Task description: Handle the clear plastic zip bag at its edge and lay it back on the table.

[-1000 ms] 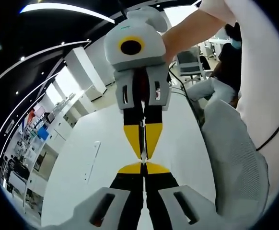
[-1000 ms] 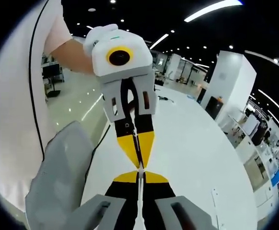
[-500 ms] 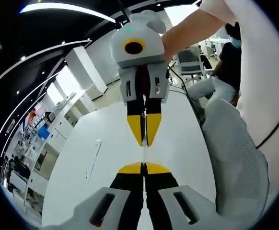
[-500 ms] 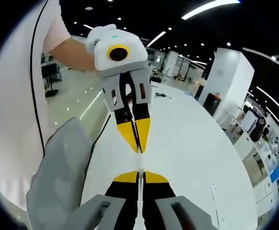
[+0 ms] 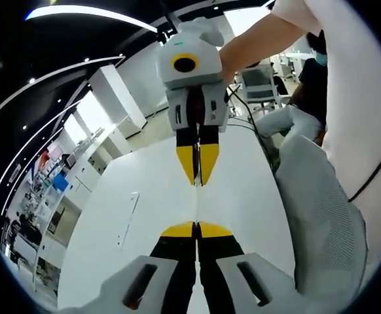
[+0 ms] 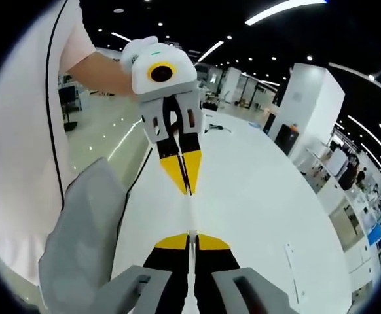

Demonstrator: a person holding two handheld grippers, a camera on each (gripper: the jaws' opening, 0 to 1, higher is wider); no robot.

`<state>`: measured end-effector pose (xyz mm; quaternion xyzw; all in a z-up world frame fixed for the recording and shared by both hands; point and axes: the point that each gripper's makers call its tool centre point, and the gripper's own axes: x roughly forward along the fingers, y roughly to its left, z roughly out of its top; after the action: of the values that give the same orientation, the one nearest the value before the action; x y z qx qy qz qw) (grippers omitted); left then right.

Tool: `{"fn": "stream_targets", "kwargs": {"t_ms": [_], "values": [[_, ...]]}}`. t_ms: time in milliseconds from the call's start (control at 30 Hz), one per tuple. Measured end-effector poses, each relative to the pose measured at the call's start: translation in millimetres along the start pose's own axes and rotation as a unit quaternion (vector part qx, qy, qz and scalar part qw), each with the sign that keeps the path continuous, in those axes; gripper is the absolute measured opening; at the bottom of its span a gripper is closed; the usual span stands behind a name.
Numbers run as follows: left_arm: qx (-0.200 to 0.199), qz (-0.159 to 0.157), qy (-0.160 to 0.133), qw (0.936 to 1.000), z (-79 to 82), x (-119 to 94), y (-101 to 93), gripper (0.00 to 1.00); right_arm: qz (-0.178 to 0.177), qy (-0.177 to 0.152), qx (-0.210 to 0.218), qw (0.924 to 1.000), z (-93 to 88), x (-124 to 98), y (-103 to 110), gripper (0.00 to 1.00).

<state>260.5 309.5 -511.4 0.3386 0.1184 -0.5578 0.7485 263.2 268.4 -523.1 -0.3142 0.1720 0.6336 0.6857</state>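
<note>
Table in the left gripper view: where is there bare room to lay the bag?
Bare table opens between the shut left gripper and the flat white strip, and between it and the grey mesh chair back. Crowded midline: right gripper, stretched clear bag.

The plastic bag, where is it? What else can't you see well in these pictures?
- Clear plastic zip bag: edge-on thin strip between the grippers in both views; its shape and contents cannot be told.
- Flat strip on the table: left gripper view, too small to identify.
- Left gripper, right gripper: jaws together; grip on bag unclear.
</note>
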Motion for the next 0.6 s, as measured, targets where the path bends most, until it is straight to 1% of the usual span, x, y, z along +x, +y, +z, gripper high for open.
{"fn": "stream_targets", "kwargs": {"t_ms": [433,500,533,567,600], "values": [[-0.001,0.009,0.003,1.0,-4.5,-7,2.4,0.0,-0.011,0.013,0.009,0.9998,-12.8,-16,-1,0.0],[-0.001,0.014,0.015,0.9998,-12.5,-10,4.6,0.0,-0.016,0.026,0.01,0.9995,-20.3,-21,-3,0.0],[0.007,0.024,0.04,0.9989,-24.2,-14,8.9,0.0,-0.026,0.052,0.007,0.9983,-32.0,-26,-6,0.0],[-0.004,0.023,0.032,0.9992,-27.4,-18,9.7,0.0,-0.025,0.042,0.013,0.9987,-34.2,-30,-7,0.0],[-0.018,0.028,0.026,0.9991,-29.9,-22,12.0,0.0,-0.031,0.031,0.035,0.9985,-34.5,-35,-7,0.0]]}}
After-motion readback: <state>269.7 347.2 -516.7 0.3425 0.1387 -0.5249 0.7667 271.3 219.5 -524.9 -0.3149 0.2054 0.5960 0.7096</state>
